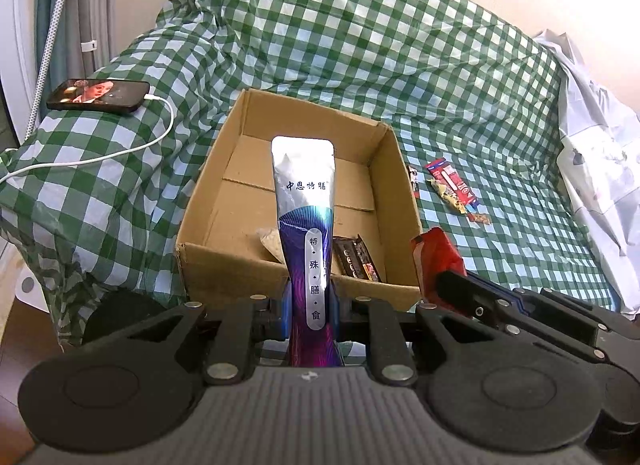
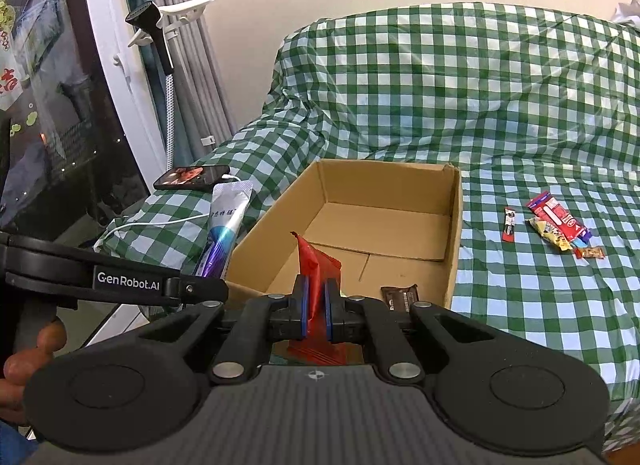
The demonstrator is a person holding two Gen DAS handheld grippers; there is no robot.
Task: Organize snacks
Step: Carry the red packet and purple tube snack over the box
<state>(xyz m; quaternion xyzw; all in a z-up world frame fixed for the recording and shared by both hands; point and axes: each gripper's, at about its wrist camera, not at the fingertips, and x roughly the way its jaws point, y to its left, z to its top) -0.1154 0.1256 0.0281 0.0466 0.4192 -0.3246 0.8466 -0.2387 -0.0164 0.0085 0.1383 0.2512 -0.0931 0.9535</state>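
Note:
My left gripper (image 1: 311, 305) is shut on a tall silver and purple sachet (image 1: 305, 201), held upright at the near wall of an open cardboard box (image 1: 200, 261). A dark chocolate bar (image 1: 356, 261) and a beige packet (image 1: 272, 243) lie in the box's near end. My right gripper (image 2: 316, 313) is shut on a red snack wrapper (image 2: 314, 265) at the box's (image 2: 456, 225) near edge. The sachet (image 2: 224, 225) and the left gripper show at the left of the right wrist view. The red wrapper (image 1: 436, 261) shows right of the box in the left wrist view.
Several loose snacks (image 2: 556, 225) and a small red stick packet (image 2: 509, 224) lie on the green checked cloth (image 2: 520, 305) right of the box. A phone (image 1: 98, 95) on a white cable lies on a cushion at the left. White fabric (image 1: 600, 153) lies at the far right.

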